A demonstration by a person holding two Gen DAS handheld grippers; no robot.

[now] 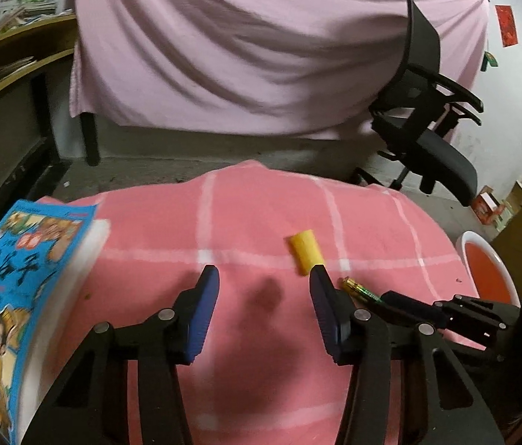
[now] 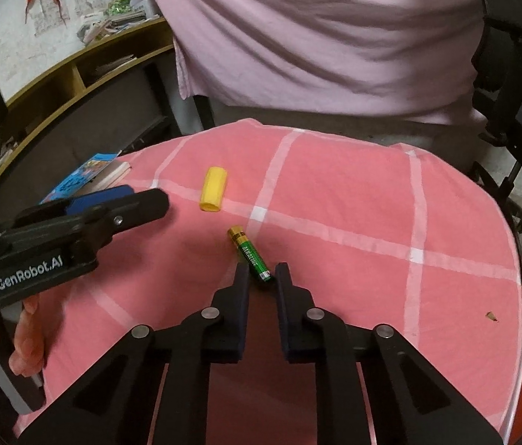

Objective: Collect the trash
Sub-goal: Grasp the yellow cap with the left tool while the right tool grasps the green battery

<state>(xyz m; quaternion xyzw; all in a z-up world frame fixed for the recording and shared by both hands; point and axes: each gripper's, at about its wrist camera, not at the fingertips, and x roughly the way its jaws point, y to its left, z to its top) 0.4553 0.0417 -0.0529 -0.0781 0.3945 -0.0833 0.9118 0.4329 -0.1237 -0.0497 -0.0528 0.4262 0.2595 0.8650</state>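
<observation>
Your right claw [image 2: 261, 278] has its jaws drawn in on the near end of the green-and-gold battery [image 2: 250, 254] lying on the pink-checked bench [image 2: 372, 200]; it is small, rigid, smooth and likely to roll, so pinch across its middle. Your left claw [image 1: 263, 282] stands half open and empty, the light yellow cap [image 1: 305, 251] just beyond its right finger.

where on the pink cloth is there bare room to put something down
Free: the far right squares beyond the battery, and the far middle behind the yellow cap. Crowded: the near middle around cap and battery, and the left edge by the book.
</observation>
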